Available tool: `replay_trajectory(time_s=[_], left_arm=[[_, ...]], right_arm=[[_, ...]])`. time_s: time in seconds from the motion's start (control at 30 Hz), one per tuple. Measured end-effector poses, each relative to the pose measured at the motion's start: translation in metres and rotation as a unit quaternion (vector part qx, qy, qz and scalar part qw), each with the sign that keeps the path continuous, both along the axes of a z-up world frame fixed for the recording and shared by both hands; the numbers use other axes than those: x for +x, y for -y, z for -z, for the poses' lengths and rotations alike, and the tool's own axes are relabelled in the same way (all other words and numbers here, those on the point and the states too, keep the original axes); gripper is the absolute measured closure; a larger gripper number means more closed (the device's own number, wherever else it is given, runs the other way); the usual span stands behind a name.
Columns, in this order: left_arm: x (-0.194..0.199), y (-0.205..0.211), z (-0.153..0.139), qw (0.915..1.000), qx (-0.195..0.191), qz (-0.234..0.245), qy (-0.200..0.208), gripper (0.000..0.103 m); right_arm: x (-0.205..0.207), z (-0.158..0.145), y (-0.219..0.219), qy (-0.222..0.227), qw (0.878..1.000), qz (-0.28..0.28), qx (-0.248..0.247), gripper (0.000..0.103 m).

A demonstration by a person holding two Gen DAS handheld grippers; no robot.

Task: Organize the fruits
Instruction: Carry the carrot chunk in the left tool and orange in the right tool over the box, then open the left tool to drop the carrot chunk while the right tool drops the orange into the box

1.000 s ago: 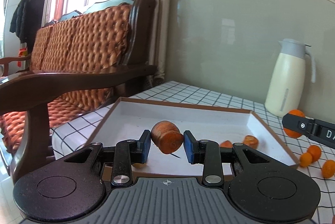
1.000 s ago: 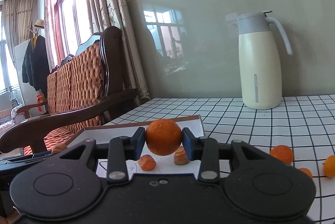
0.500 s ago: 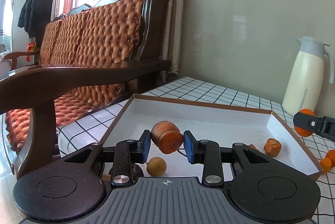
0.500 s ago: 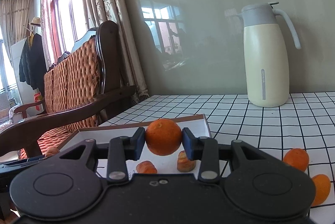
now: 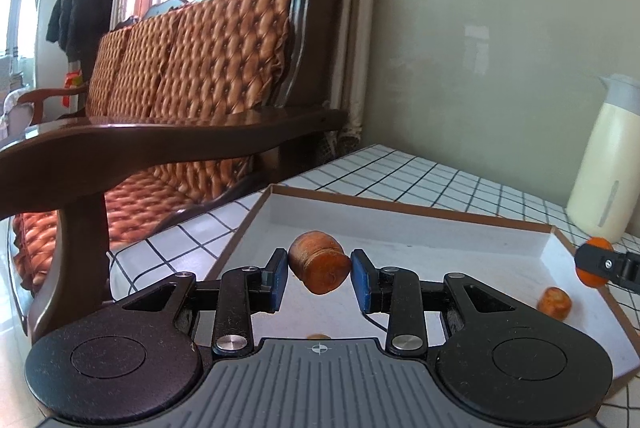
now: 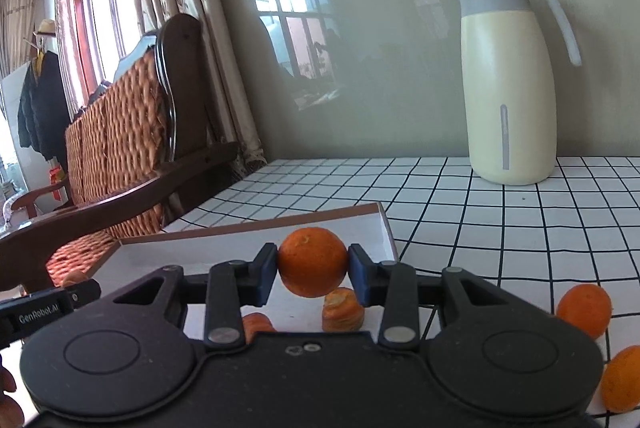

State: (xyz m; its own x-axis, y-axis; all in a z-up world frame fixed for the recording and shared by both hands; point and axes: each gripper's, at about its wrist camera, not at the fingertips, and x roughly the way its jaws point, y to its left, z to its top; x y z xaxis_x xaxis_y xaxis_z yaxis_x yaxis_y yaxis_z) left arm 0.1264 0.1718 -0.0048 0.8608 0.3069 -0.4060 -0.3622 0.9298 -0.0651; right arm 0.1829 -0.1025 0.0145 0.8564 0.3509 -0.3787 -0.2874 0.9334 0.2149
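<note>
My left gripper (image 5: 319,278) is shut on a stubby brown-orange ridged fruit (image 5: 318,260), held over the near left part of the white shallow tray (image 5: 400,224). My right gripper (image 6: 313,276) hangs over the tray's right corner (image 6: 376,224) with a round orange (image 6: 313,262) between its pads. Its jaws are opening, and no gap shows beside the orange. In the left wrist view that orange (image 5: 596,242) peeks out at the tray's right edge. Two ridged pieces (image 6: 343,310) (image 6: 256,324) lie in the tray below it.
Another ridged piece (image 5: 554,302) sits near the tray's right wall. Two loose oranges (image 6: 584,310) (image 6: 622,378) lie on the checked tabletop (image 6: 480,228) to the right. A cream jug (image 6: 506,87) stands at the back wall. A wooden sofa (image 5: 200,67) flanks the table's left side.
Both grippers have moved forward and slightly lower over the tray with their fruits. A small round tan fruit in the tray has slid almost out of sight under the left gripper's body.
</note>
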Motion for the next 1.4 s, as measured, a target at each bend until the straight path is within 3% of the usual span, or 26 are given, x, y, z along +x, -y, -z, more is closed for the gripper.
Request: replay_trajectory(time_s=[0.03, 0.07, 0.1, 0.13, 0.17, 0.23, 0.3, 0.47, 1.0, 1.4], left_arm=[[0.003, -0.001, 0.001, 1.0000, -0.001, -0.002, -0.005, 0.068], [0.006, -0.003, 0.002, 0.9999, -0.004, -0.002, -0.012, 0.068], [0.007, -0.004, 0.003, 0.9998, -0.012, 0.000, -0.017, 0.064], [0.007, -0.004, 0.002, 0.9997, -0.018, 0.003, -0.018, 0.037], [0.005, -0.003, 0.001, 0.9997, -0.017, 0.001, -0.014, 0.001], [-0.004, 0.005, -0.005, 0.9998, 0.009, -0.011, 0.017, 0.000], [-0.010, 0.013, -0.011, 0.9990, 0.032, 0.003, 0.029, 0.000], [-0.015, 0.016, -0.016, 0.9988, 0.037, 0.001, 0.031, 0.000], [-0.033, 0.033, -0.017, 0.9978, 0.061, 0.014, 0.023, 0.000], [-0.043, 0.081, -0.022, 0.9932, 0.082, 0.076, 0.034, 0.000]], right_arm=[[0.000, 0.000, -0.001, 0.003, 1.000, 0.001, -0.001, 0.059], [-0.002, -0.002, 0.000, 0.011, 1.000, 0.000, 0.004, 0.043], [-0.006, -0.004, 0.002, 0.020, 1.000, 0.005, 0.011, 0.035], [-0.008, -0.007, 0.003, 0.027, 1.000, 0.007, 0.015, 0.032], [-0.010, -0.009, 0.003, 0.032, 0.999, 0.004, 0.018, 0.031], [-0.015, -0.013, 0.005, 0.042, 0.999, 0.000, 0.024, 0.029], [-0.019, -0.016, 0.009, 0.051, 0.998, 0.002, 0.038, 0.017], [-0.030, -0.023, 0.018, 0.079, 0.996, 0.011, 0.051, 0.008], [-0.045, -0.019, 0.029, 0.058, 0.997, -0.010, 0.050, 0.006], [-0.068, -0.016, 0.078, 0.048, 0.997, 0.015, 0.063, 0.006]])
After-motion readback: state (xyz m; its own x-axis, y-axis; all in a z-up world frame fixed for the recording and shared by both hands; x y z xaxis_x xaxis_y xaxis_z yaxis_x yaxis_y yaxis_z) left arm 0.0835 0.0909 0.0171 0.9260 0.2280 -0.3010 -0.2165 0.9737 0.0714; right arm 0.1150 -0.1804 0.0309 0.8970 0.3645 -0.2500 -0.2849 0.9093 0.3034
